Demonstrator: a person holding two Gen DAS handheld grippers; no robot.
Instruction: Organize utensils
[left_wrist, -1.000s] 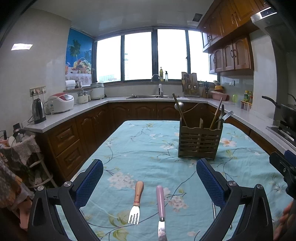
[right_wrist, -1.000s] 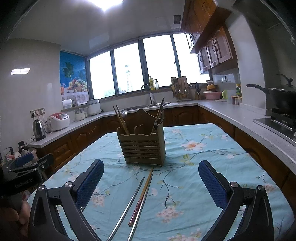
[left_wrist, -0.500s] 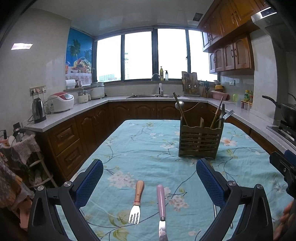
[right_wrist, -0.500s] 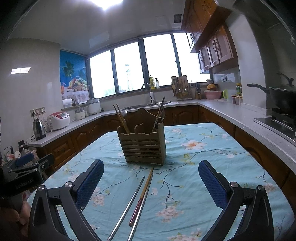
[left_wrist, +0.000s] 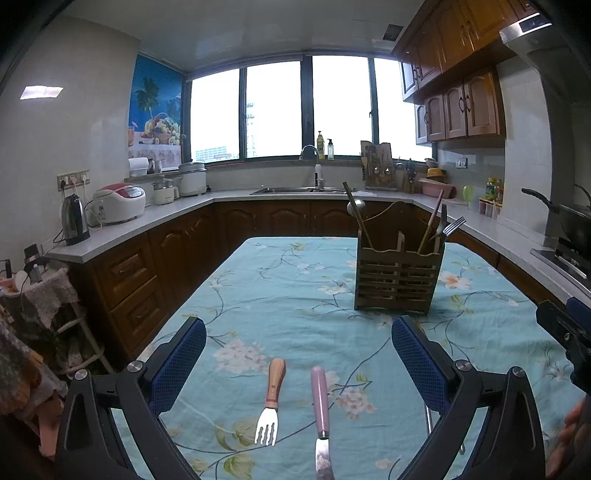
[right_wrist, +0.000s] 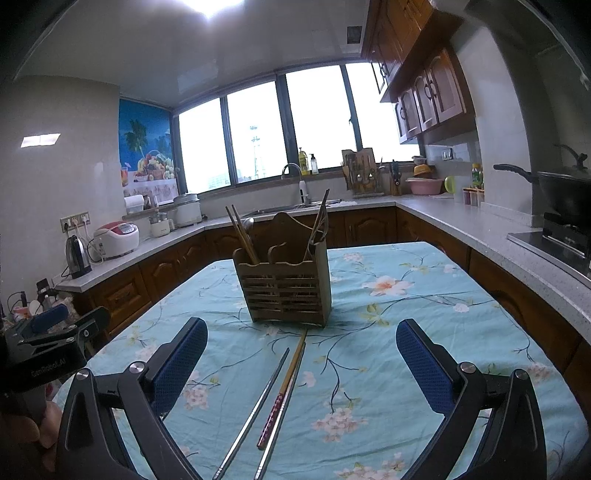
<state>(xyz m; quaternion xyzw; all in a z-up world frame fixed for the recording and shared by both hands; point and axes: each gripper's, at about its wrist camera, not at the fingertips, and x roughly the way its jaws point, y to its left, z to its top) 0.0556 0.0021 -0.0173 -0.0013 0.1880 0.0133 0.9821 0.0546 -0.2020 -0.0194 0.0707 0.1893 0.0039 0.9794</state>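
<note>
Both grippers idle above the worktop (left_wrist: 288, 295), nothing grasped. Left gripper (left_wrist: 298, 363): fingers wide apart, empty. Between them lie a fork (left_wrist: 271, 402) with a wooden handle and a knife (left_wrist: 320, 410) with a pink handle, side by side, not touching, handles pointing away from me toward the holder (left_wrist: 397, 278), tines and blade toward the camera. Right gripper (right_wrist: 301, 360): fingers also wide apart, empty; chopsticks (right_wrist: 282, 391) lie between them, long axes running from near the holder's foot back toward me, slightly slanted. So I judge the left takes fork or knife, the right the chopsticks; each needs a straight drop, fingers closing across the shaft. Knife blade is cut off by the frame edge. Exact chopstick count is unclear, as they overlap. Holder compartments are hard to separate.
</note>
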